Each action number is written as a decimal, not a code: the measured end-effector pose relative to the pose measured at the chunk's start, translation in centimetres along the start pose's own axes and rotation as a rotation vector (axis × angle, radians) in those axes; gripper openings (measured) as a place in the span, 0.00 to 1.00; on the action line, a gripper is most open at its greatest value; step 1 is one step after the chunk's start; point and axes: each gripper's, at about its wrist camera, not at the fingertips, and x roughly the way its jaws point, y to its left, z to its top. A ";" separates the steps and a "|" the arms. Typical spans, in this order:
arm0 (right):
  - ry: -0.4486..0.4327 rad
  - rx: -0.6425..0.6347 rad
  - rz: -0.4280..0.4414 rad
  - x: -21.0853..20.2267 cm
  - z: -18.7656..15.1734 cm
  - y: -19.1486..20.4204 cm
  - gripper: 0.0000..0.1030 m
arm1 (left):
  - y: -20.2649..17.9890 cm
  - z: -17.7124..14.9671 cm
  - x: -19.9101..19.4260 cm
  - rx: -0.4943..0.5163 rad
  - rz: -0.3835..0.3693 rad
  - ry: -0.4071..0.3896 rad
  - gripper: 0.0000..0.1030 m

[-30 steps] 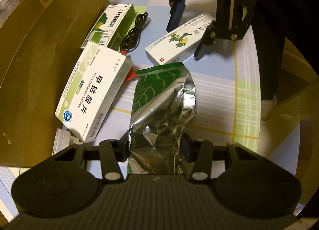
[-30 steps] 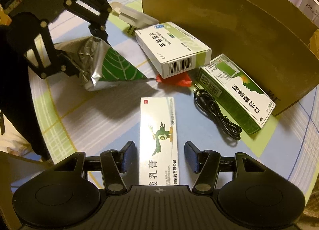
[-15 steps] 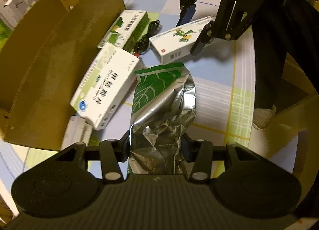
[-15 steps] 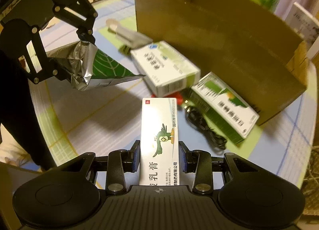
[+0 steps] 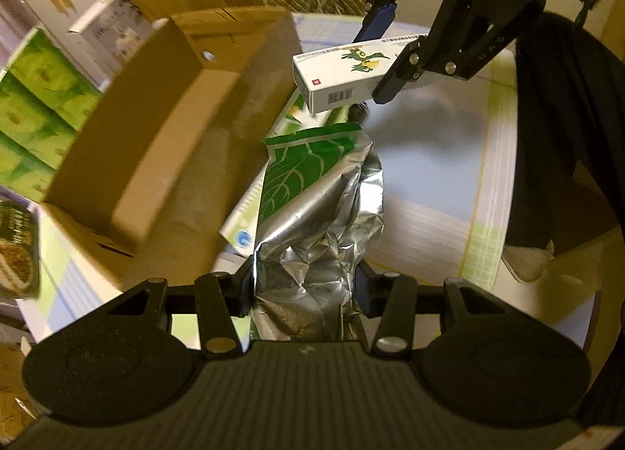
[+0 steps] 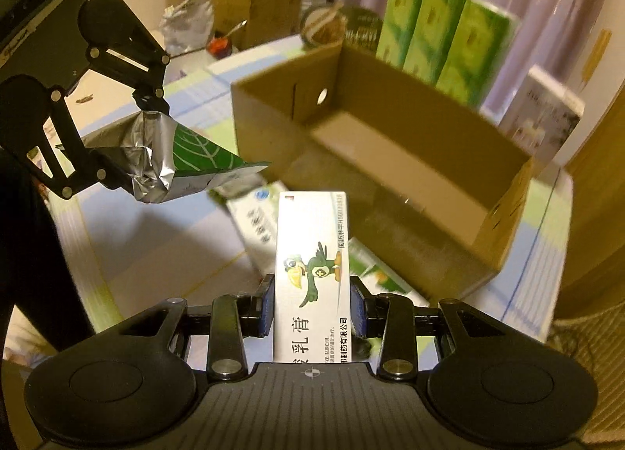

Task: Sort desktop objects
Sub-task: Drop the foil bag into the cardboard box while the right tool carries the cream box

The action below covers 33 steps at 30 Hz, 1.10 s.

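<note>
My left gripper (image 5: 304, 286) is shut on the crumpled end of a silver foil pouch with a green leaf print (image 5: 312, 215), held above the table. The right wrist view shows that pouch (image 6: 187, 153) hanging from the left gripper (image 6: 136, 145) at upper left. My right gripper (image 6: 312, 309) is shut on a white ointment box with a green bird (image 6: 312, 247), also lifted. In the left wrist view this ointment box (image 5: 340, 71) sits between the right gripper's (image 5: 384, 55) fingers. An open cardboard box (image 6: 351, 208) stands just beyond both items, its inside bare.
A white medicine box with a blue logo (image 6: 250, 215) and a green-and-white box (image 6: 375, 274) lie on the checked tablecloth (image 5: 429, 184) beside the cardboard box (image 5: 168, 106). Green packs (image 6: 429, 28) stand behind it. A person's dark trouser leg (image 5: 566, 137) is at the table's right edge.
The right gripper closed on the ointment box and lifted it off the table. The left gripper rose with the pouch. The cardboard box's open top came into view.
</note>
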 end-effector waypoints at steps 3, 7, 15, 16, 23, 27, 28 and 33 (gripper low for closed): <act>-0.018 -0.009 -0.017 -0.7 1.3 -0.7 0.34 | 0.9 0.7 -1.0 -0.001 0.026 -0.010 0.42; -0.045 -0.015 -0.039 -0.6 3.2 -2.3 0.34 | 2.7 1.4 -1.7 -0.013 0.058 -0.026 0.42; -0.075 -0.007 -0.074 0.8 6.9 -5.9 0.34 | 7.7 3.2 -1.9 -0.074 0.099 -0.056 0.42; -0.075 -0.006 -0.075 1.1 7.2 -6.4 0.34 | 8.3 3.4 -1.8 -0.077 0.106 -0.058 0.42; -0.074 0.016 -0.084 3.4 9.0 -8.9 0.34 | 11.8 5.1 -0.1 -0.090 0.120 -0.069 0.42; -0.068 0.032 -0.089 4.6 9.5 -9.9 0.34 | 13.2 5.9 1.1 -0.090 0.120 -0.072 0.42; -0.066 0.034 -0.092 5.0 9.6 -10.1 0.34 | 13.5 6.0 1.5 -0.094 0.117 -0.073 0.42; -0.051 0.052 -0.099 6.7 9.7 -11.0 0.34 | 14.5 6.3 3.5 -0.098 0.121 -0.057 0.42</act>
